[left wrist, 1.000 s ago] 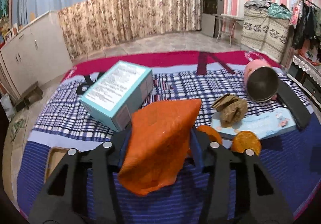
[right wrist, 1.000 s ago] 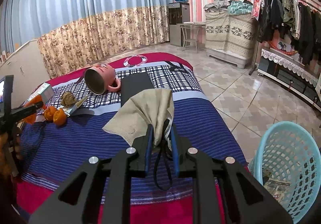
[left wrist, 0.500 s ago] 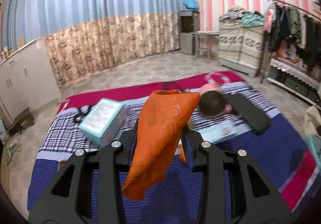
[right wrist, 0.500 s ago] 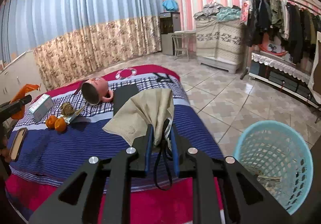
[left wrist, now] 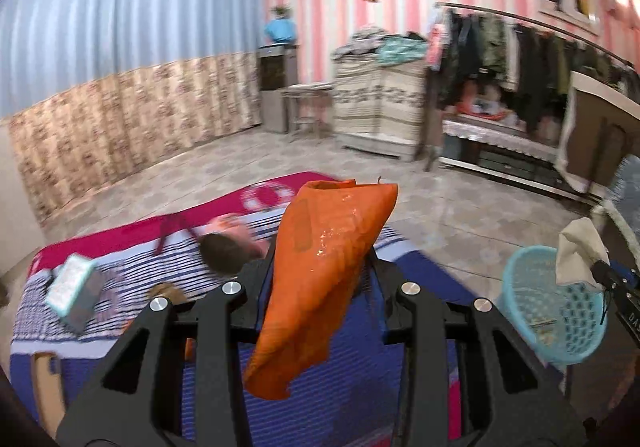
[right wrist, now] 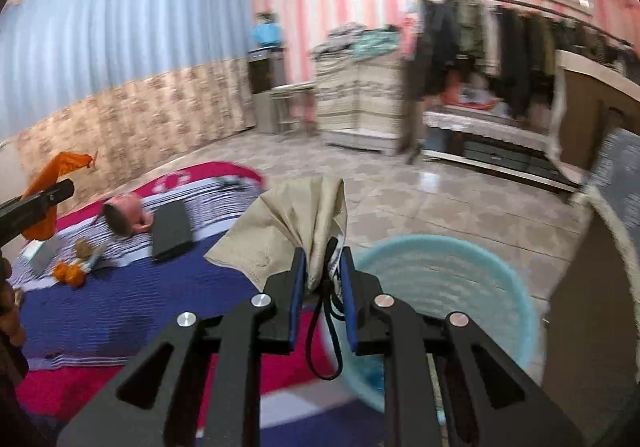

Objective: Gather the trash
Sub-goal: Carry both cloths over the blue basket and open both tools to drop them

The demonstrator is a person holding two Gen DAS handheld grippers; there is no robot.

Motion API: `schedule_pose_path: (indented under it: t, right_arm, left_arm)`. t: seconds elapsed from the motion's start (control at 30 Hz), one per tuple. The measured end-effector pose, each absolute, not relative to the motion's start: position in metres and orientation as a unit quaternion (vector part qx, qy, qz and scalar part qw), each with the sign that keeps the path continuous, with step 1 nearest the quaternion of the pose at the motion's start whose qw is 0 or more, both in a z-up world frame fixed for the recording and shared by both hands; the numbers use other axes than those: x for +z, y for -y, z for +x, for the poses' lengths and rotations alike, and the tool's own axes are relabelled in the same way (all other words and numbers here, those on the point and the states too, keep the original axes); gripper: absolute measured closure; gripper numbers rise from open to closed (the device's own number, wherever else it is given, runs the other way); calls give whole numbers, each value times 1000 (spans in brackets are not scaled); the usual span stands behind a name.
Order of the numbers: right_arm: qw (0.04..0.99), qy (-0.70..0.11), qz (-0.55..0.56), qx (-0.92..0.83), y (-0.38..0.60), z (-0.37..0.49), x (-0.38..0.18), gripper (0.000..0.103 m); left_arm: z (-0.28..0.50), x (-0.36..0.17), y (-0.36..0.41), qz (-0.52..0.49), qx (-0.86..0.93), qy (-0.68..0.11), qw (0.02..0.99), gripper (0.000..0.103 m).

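Note:
My left gripper (left wrist: 320, 271) is shut on an orange plastic wrapper (left wrist: 320, 267) and holds it high above the table. My right gripper (right wrist: 322, 271) is shut on a beige face mask (right wrist: 296, 227) whose black straps hang down; it is over the near rim of the light blue trash basket (right wrist: 440, 271). In the left wrist view the basket (left wrist: 556, 323) stands on the floor at the right, with the mask (left wrist: 576, 255) above it. The orange wrapper also shows at the far left of the right wrist view (right wrist: 52, 183).
The table with a blue striped cloth (right wrist: 120, 299) holds a pink mug (right wrist: 124, 215) on its side, a black case (right wrist: 172, 231), a teal box (left wrist: 72, 295), oranges (right wrist: 68, 273) and a crumpled brown wrapper (right wrist: 82, 247). A wicker chair (right wrist: 616, 231) stands right of the basket.
Both grippers have swung right, away from the table toward the basket. The right gripper with the mask now sits over the basket's rim; the left has risen with the orange wrapper.

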State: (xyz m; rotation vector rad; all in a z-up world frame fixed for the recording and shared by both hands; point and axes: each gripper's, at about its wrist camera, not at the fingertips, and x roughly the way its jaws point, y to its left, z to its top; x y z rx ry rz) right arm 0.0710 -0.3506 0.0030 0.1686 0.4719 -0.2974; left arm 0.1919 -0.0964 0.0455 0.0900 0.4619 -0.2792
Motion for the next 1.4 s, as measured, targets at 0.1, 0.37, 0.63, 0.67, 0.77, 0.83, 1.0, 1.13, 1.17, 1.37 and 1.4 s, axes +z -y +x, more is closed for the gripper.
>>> schedule_pose_path:
  t: [0.1,0.37,0.63,0.67,0.77,0.83,1.0,1.13,1.17,1.37,1.4]
  right_arm:
    - [948,-226,116,-191,380,51,1,85]
    - [935,-219,138,-241,426,42,-8,85]
    - [928,-209,153,-270,469,41,-14,85]
    - [926,-209,157,-272,473,40,-16,85]
    - [922,-217,165,-277,482,43,-24,85]
    - [919,-219,170,-280,485,42,-27,85]
    - [914,-224,178,-287,491,37,-34,85]
    - [910,-232,178,-295,496,37,-37,85]
    - [909,-234,177,-297,496,37,-37,85]
    - [907,-242,174,-299,495,39,-39,85]
    - [906,-244,172,-299,494,41,-39,85]
  left_arm:
    - [188,45,135,51,-174,-226,957,67]
    - [171,30,218,65,-259,-238,934,67]
    - [172,8,288,83,-307,-254,914,67]
    - [172,2,298,88,-313,-256,910,67]
    - [176,-14,324,99,-331,-273,898,67]
    - [175,-22,335,104,-342,-279,891,67]
    - [174,-47,373,134,-356,-282,881,61]
    - [177,-60,377,126,-365,-294,874,37]
    - [177,-62,377,128,-363,-295,874,35]
    - [182,-54,363,130,-336,-280,890,22]
    - [183,-50,356,126,-328,-276,894,20]
